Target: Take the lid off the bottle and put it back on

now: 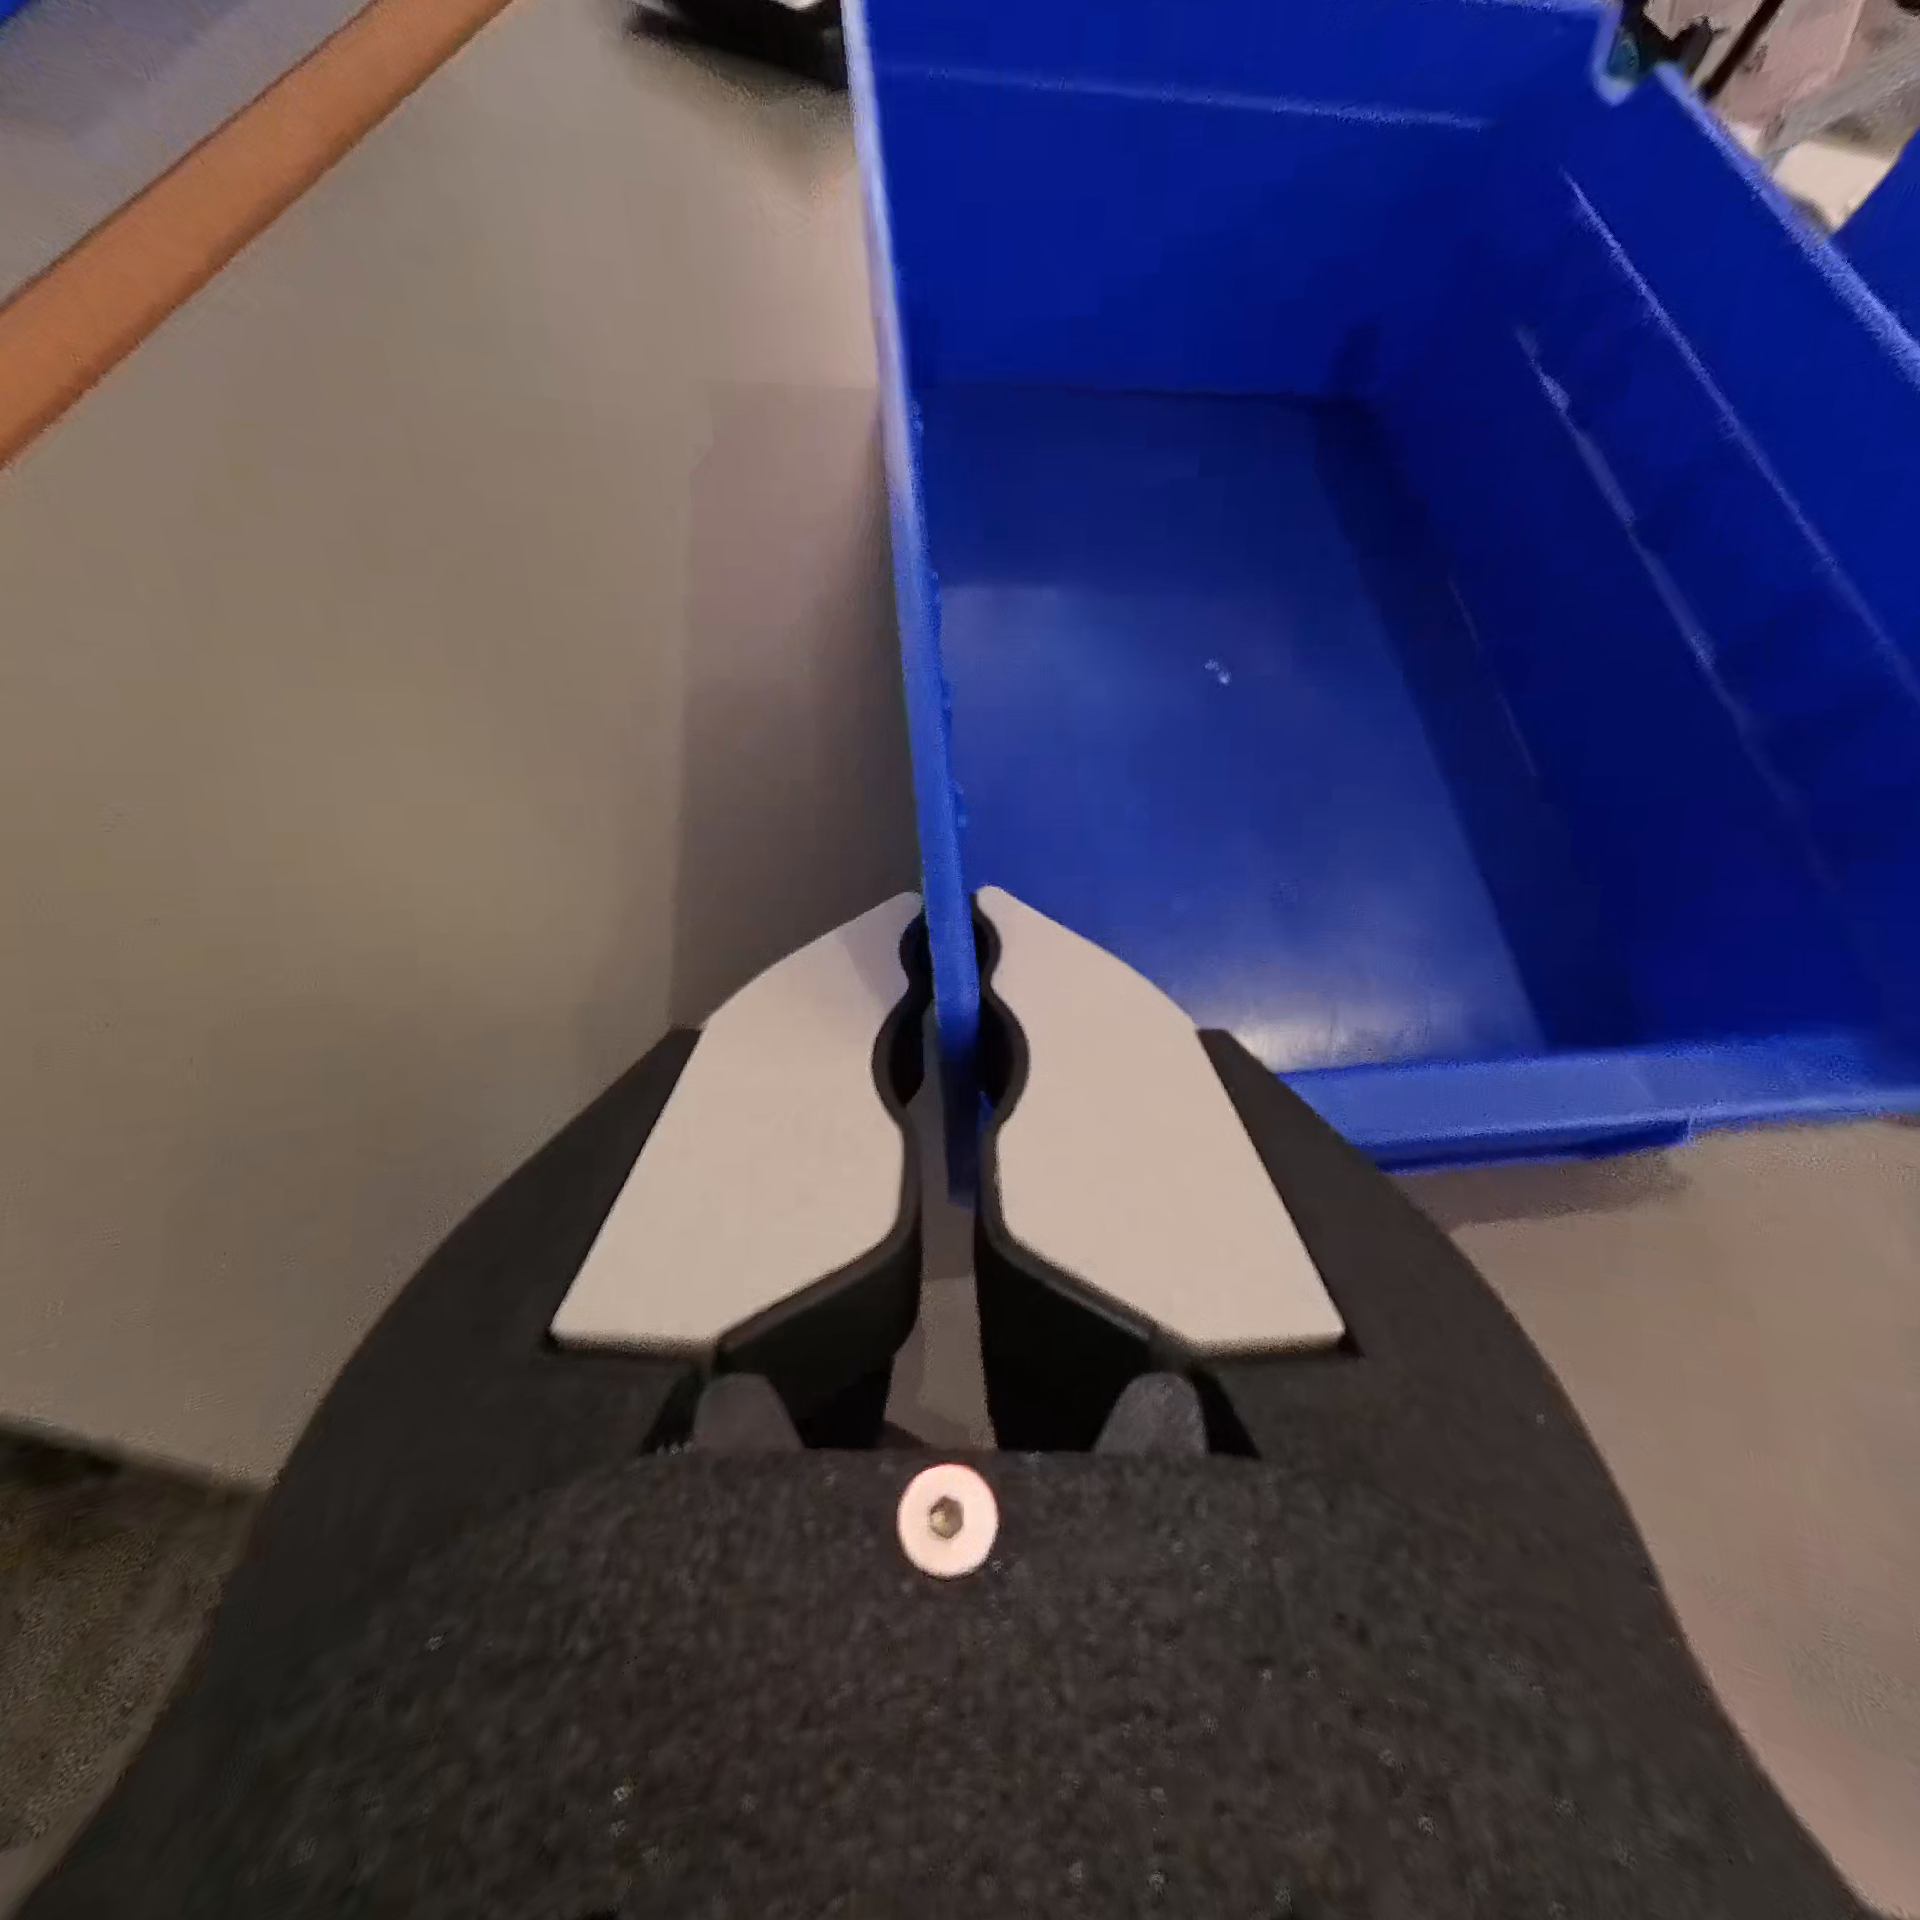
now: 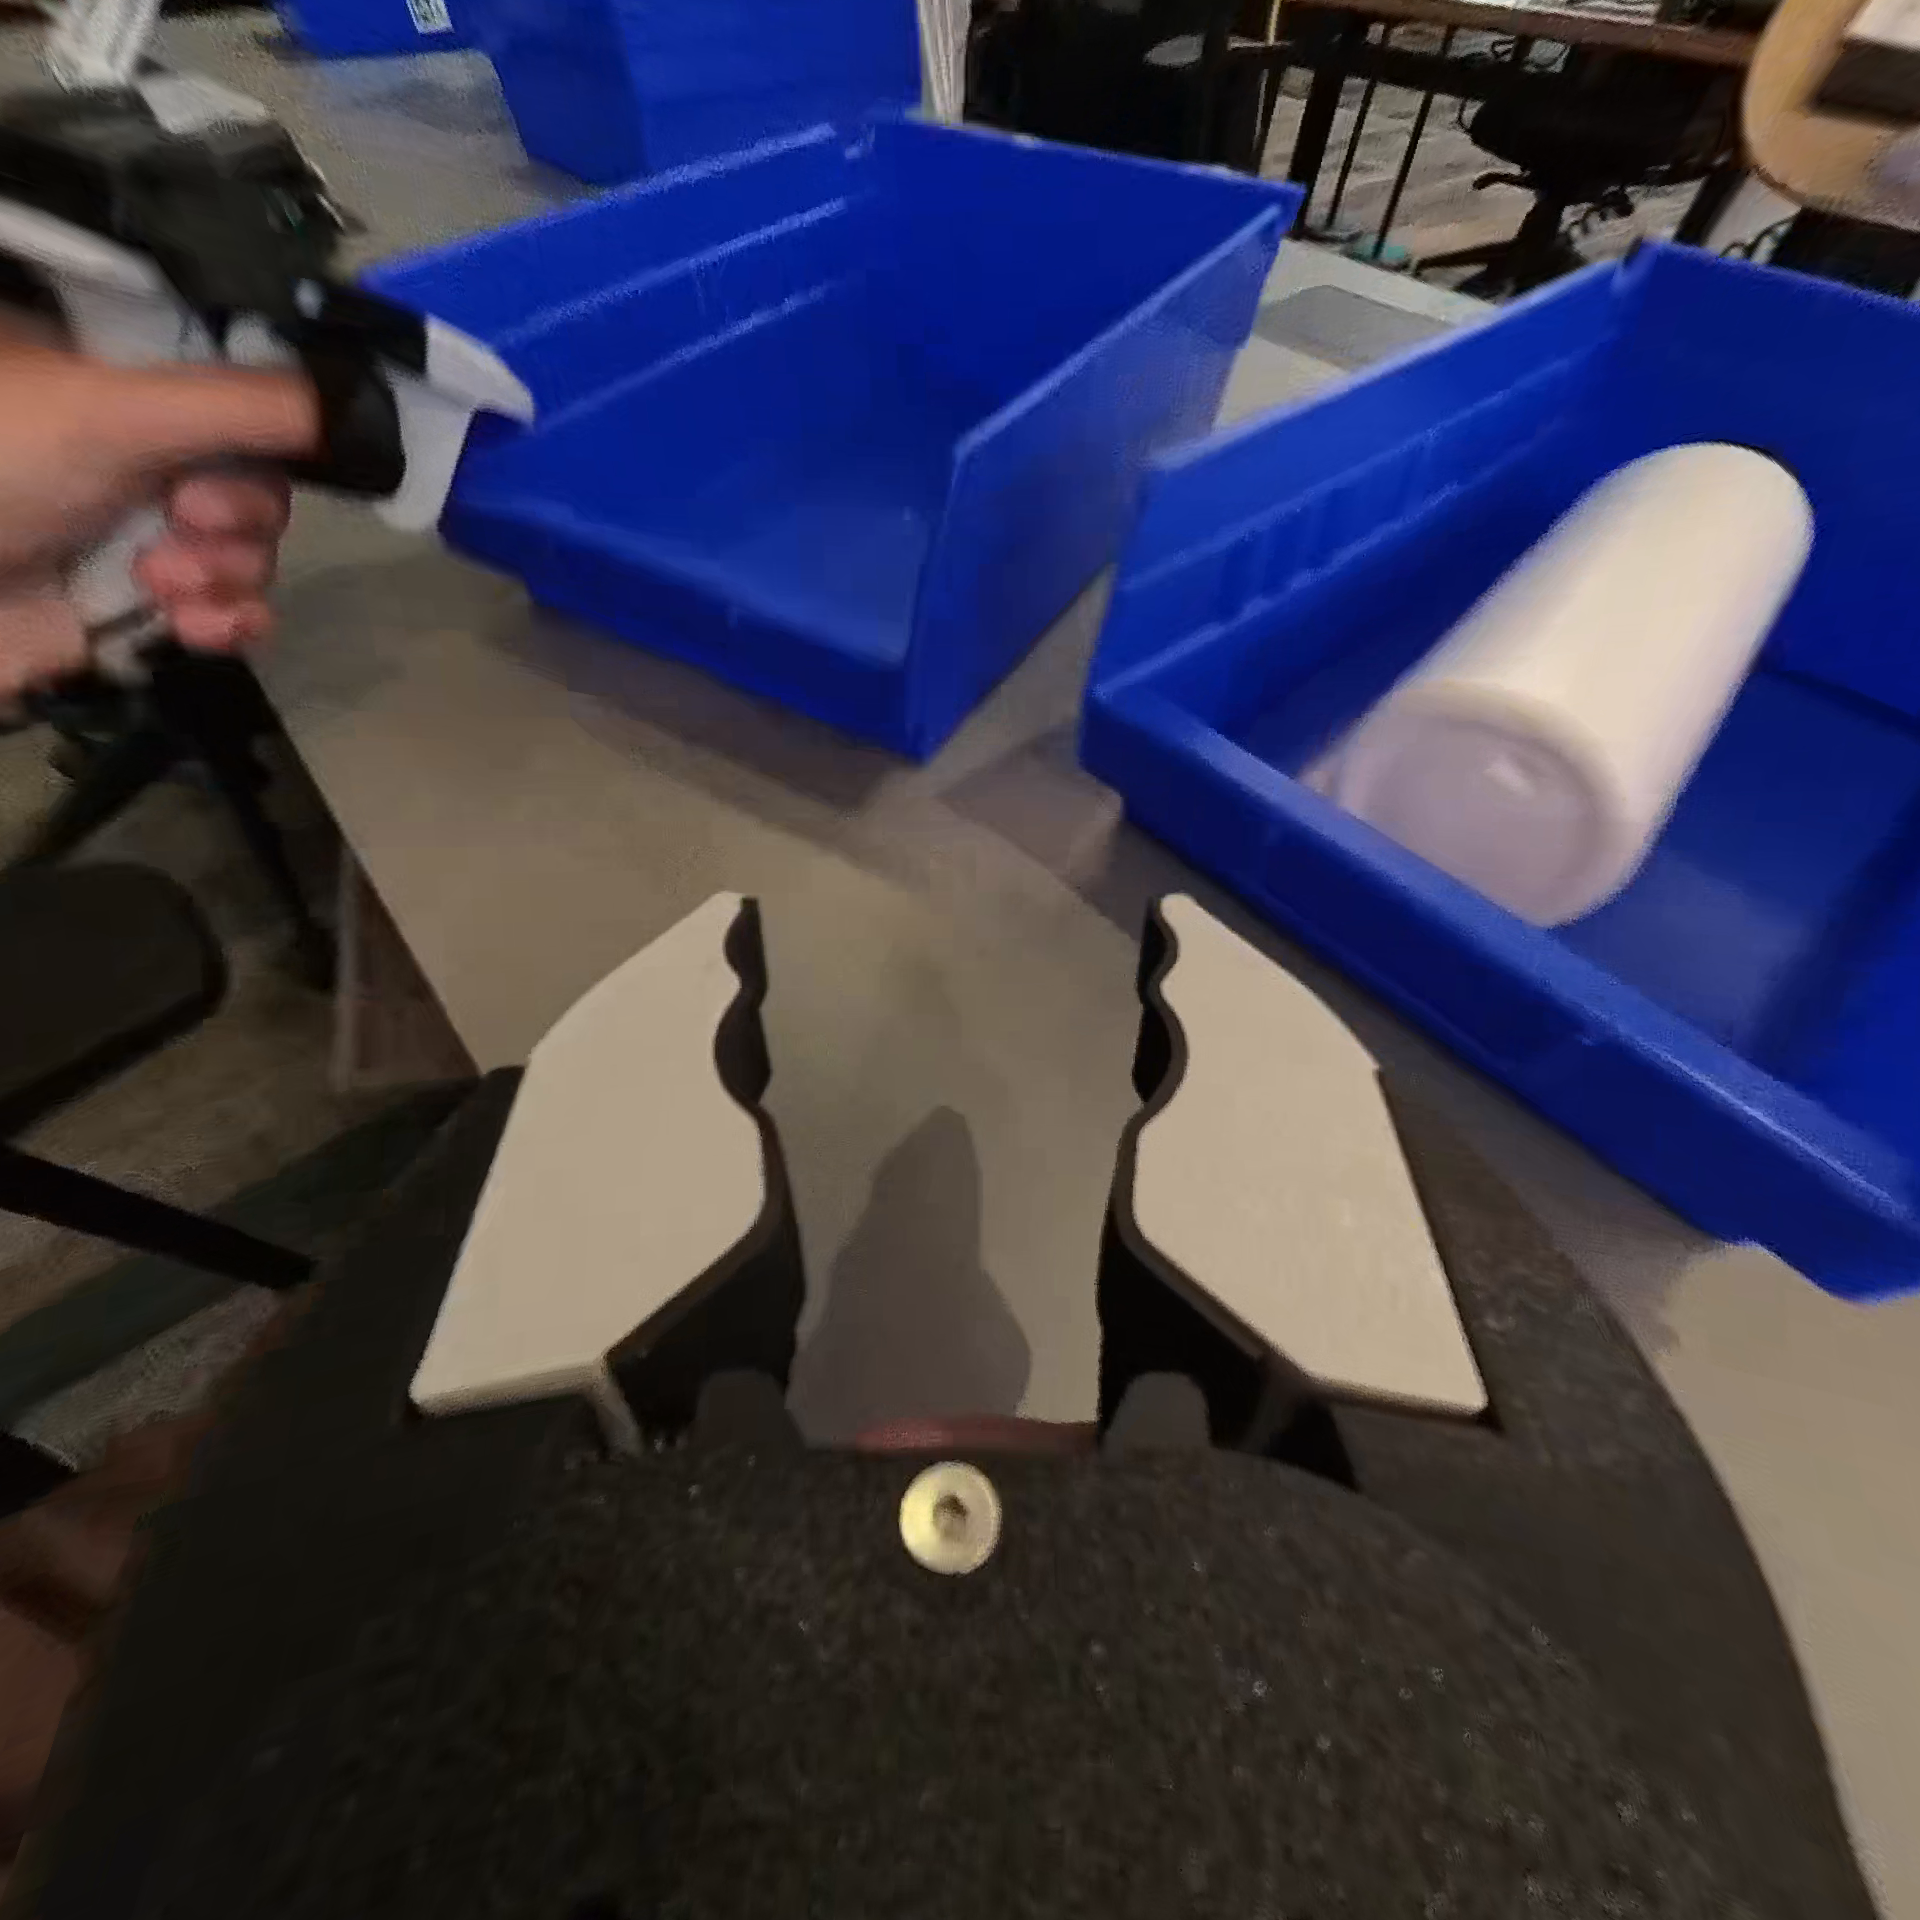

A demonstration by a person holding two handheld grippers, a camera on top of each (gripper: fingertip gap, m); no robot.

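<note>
Left wrist view shows the left gripper (image 1: 951, 914) clamped on the thin side wall of a deep, empty blue plastic bin (image 1: 1299, 727), a grey finger pressed against each face of that wall near the bin's front corner. A blurred hand (image 2: 135, 488) grips its handle. The bin stands on a grey table (image 1: 468, 675) near the table's left edge. The right gripper (image 2: 951, 914) hangs over bare tabletop with its jaws wide apart and nothing between them. Toward the table's right side, a second, shallower blue plastic bin (image 2: 1299, 769) holds the white cylindrical bottle (image 2: 1579, 675), lying on its side. Motion blur hides the lid.
</note>
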